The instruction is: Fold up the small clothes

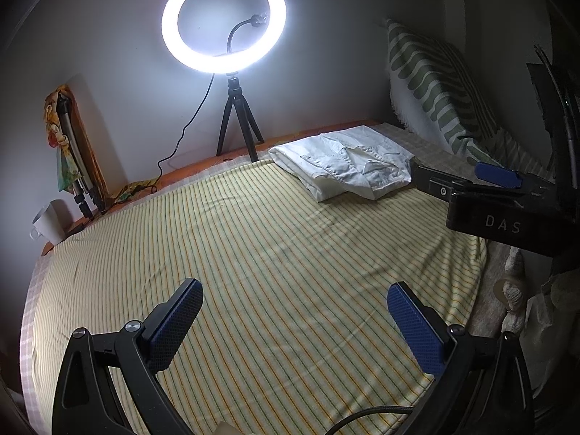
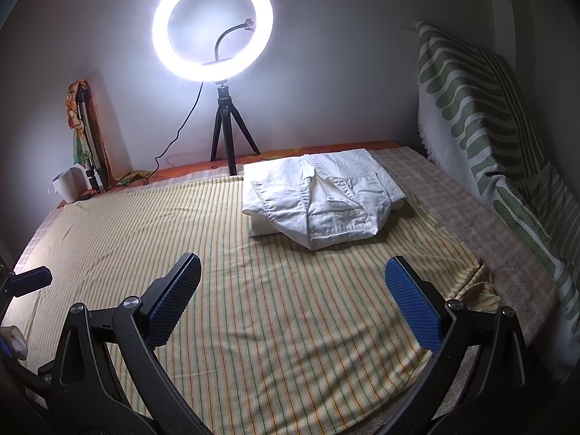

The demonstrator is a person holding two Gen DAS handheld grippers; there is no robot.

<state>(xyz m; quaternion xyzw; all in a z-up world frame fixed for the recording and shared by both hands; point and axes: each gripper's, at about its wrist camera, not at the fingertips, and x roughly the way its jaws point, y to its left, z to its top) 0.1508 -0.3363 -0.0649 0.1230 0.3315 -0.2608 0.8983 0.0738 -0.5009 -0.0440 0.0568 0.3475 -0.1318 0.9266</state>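
Nearest to us, our left tongs (image 1: 293, 320) hang spread wide over the yellow striped cloth (image 1: 253, 272) that covers the bed, blue ribbed pads empty, nothing between them. Our right tongs (image 2: 291, 302) are likewise parted and empty above the same cloth, well short of the garment.

Going left to right along the far edge: a white plastic mug (image 2: 69, 183) stands at the bed's left corner, just beside a folded silver tripod (image 2: 88, 141) leaning in the wall corner with a colourful patterned cloth (image 2: 76, 123) hanging on it. Next comes a lit white ring light (image 2: 212, 23) on a small black tripod (image 2: 230, 134), its black cable (image 2: 181, 123) trailing down leftward to the bed edge. Just right of the tripod's feet lies the folded white denim garment (image 2: 320, 199), a pocket and label facing up, resting at the far right part of the striped cloth. Beyond it, a white and green striped woven blanket (image 2: 482, 123) is draped against the right wall.

In the left wrist view the black body of the right tongs crosses in front of the garment's right end, hiding that edge.
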